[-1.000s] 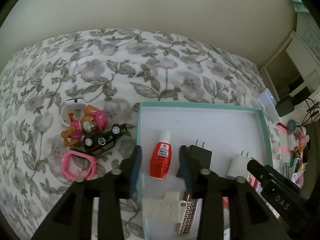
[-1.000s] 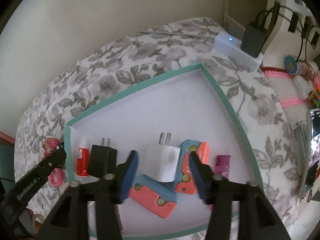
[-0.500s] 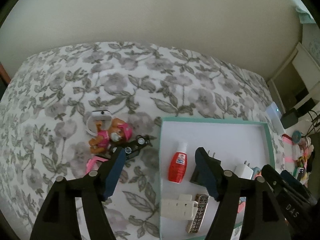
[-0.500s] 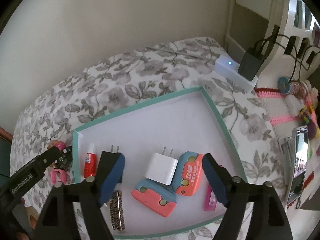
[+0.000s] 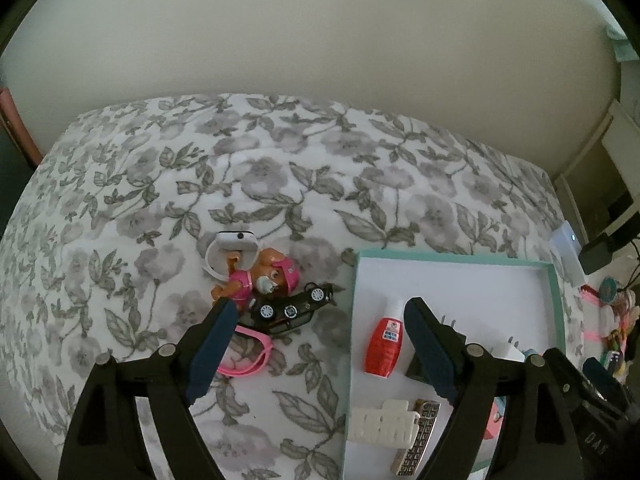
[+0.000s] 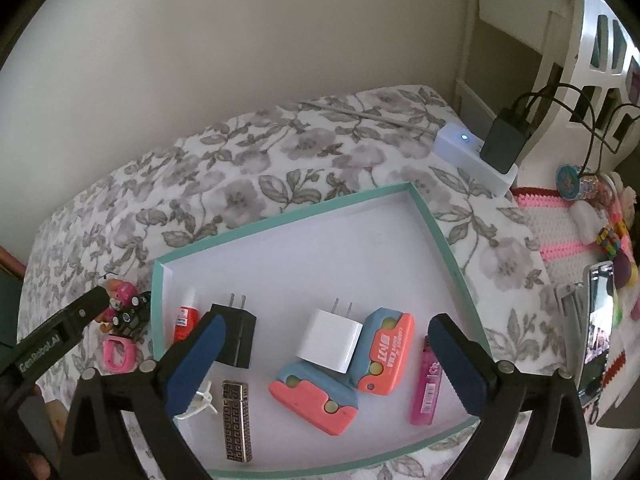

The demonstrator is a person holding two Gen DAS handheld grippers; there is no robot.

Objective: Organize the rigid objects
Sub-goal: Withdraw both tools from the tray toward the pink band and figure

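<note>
A teal-rimmed tray (image 6: 280, 220) lies on the flowered bedspread. It holds a red bottle (image 5: 382, 340), a black charger (image 6: 236, 334), a white charger (image 6: 330, 340), two coral-and-blue boxes (image 6: 384, 350), a pink lighter (image 6: 428, 384), a patterned metal lighter (image 6: 237, 420) and a white hair clip (image 5: 382, 424). Left of the tray lie a pink pup figure (image 5: 260, 276), a black toy car (image 5: 290, 308), a pink band (image 5: 248, 356) and a white watch (image 5: 234, 248). My left gripper (image 5: 320, 312) hangs above the tray's left rim, jaws opening, gripping nothing. My right gripper (image 6: 328, 324) hovers over the white charger, jaws opening, pads clear.
A white power strip (image 6: 476, 152) with a black adapter sits at the bed's far right corner. A pink-and-white crochet mat (image 6: 560, 232) with small trinkets and a phone (image 6: 598, 320) lie to the right. A wall runs behind the bed.
Both grippers' jaws have spread wide, the left from around the red bottle, the right from around the white charger. Both have lifted, so more of the bed shows. The objects stayed put.
</note>
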